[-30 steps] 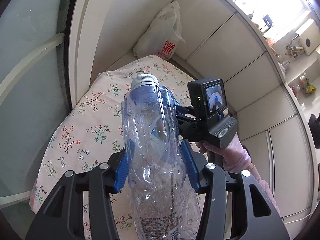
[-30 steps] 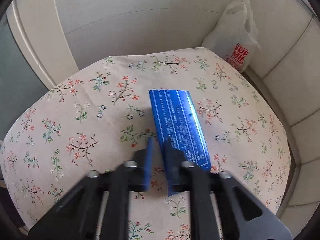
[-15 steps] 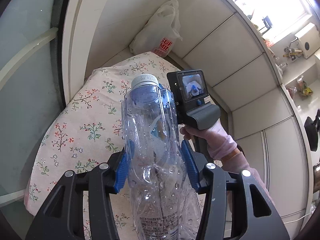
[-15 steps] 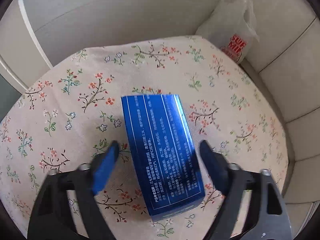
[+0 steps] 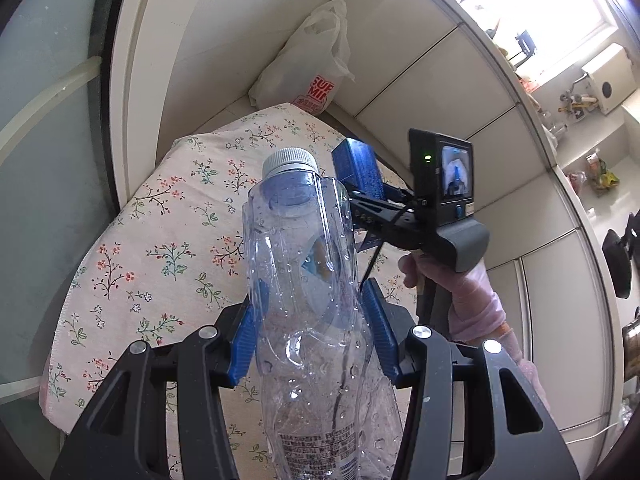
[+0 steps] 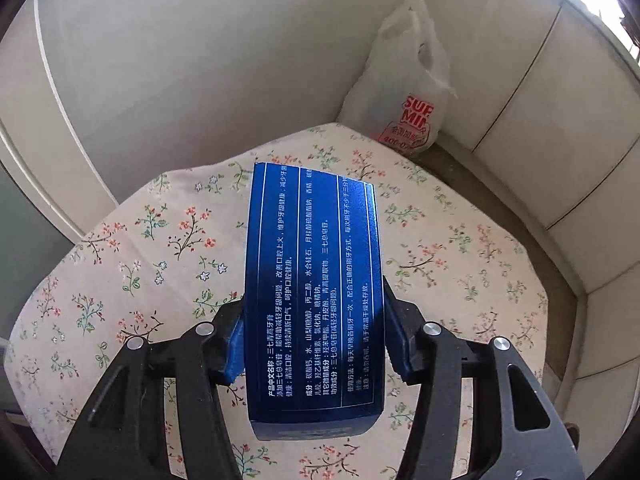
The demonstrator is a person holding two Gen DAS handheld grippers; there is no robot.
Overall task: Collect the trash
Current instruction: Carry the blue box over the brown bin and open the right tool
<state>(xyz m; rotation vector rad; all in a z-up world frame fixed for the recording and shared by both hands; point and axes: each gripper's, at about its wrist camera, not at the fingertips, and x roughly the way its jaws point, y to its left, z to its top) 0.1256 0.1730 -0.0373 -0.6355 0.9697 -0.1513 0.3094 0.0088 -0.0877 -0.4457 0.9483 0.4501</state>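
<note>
Two pieces of trash are in hand, one per tool. Left tool (image 5: 314, 336): blue pads clamped on the sides of a crumpled clear plastic bottle (image 5: 308, 280), cap on and pointing away, droplets inside. Right tool (image 6: 314, 344): pads pressed against both long sides of a blue box (image 6: 314, 292) with white print, raised above the worktop (image 6: 120, 280) and its floral cloth. In the left view the box (image 5: 358, 168) shows beyond the bottle, at the end of the right tool, which a gloved hand (image 5: 460, 288) holds by its handle.

Progress, as a judgement: pick-up looks done for both items; drop-off is not yet done. No other loose trash shows on the cloth in either view.

Likely destination: a white plastic bag (image 6: 404, 92) with red lettering, slumped in the far corner just past the worktop's edge, against the wall panels. Its mouth looks gathered, handles up; whether it is open enough to take the bottle, cannot tell.

Obstacles: nothing lies between the tools and the bag. Both tools are full, so neither is free to spread the bag's mouth. The corner is tight, walls on two sides.
</note>
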